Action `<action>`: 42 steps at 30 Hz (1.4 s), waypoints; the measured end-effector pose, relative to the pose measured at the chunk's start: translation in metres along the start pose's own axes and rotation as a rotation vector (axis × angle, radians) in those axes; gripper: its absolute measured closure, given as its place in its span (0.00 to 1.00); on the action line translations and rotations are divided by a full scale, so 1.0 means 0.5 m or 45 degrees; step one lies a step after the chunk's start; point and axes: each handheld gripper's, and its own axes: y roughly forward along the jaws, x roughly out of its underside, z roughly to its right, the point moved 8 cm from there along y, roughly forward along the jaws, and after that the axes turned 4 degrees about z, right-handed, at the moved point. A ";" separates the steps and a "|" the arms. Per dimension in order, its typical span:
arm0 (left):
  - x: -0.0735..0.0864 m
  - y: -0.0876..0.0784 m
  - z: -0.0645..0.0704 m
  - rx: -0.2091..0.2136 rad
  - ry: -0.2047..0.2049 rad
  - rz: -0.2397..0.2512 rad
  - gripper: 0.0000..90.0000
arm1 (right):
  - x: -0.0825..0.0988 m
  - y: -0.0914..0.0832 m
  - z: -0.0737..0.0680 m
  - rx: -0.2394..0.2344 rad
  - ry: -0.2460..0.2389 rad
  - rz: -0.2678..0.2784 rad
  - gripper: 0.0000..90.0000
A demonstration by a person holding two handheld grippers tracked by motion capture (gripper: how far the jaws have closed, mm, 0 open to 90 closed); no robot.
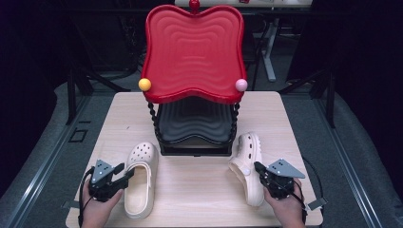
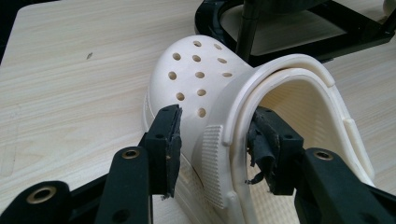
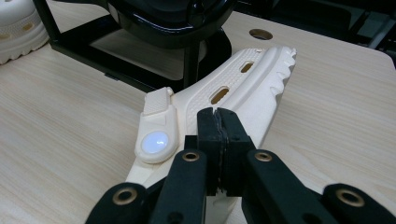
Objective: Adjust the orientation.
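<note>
Two cream clogs lie on the wooden table (image 1: 190, 190) in front of a two-tier rack. The left clog (image 1: 141, 178) sits upright with its toe toward the rack. My left gripper (image 1: 127, 173) is shut on its side wall (image 2: 219, 140): one jaw presses the outside, the other is inside the opening. The right clog (image 1: 247, 166) lies tipped on its side, its strap rivet (image 3: 156, 140) facing up. My right gripper (image 1: 259, 167) hovers just over this clog's side (image 3: 243, 88), its pads (image 3: 217, 122) pressed together with nothing between them.
The rack has a red wavy top tray (image 1: 192, 52) and a black lower tray (image 1: 195, 124) on a black base (image 3: 116, 70). Yellow (image 1: 144, 84) and pink (image 1: 241, 85) balls sit on its corners. The left clog's toe (image 3: 14, 28) shows at the far left. Bare table lies between the clogs.
</note>
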 end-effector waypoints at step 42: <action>-0.003 0.004 0.000 0.027 -0.042 0.003 0.59 | 0.112 -0.025 0.180 0.167 0.428 -0.213 1.00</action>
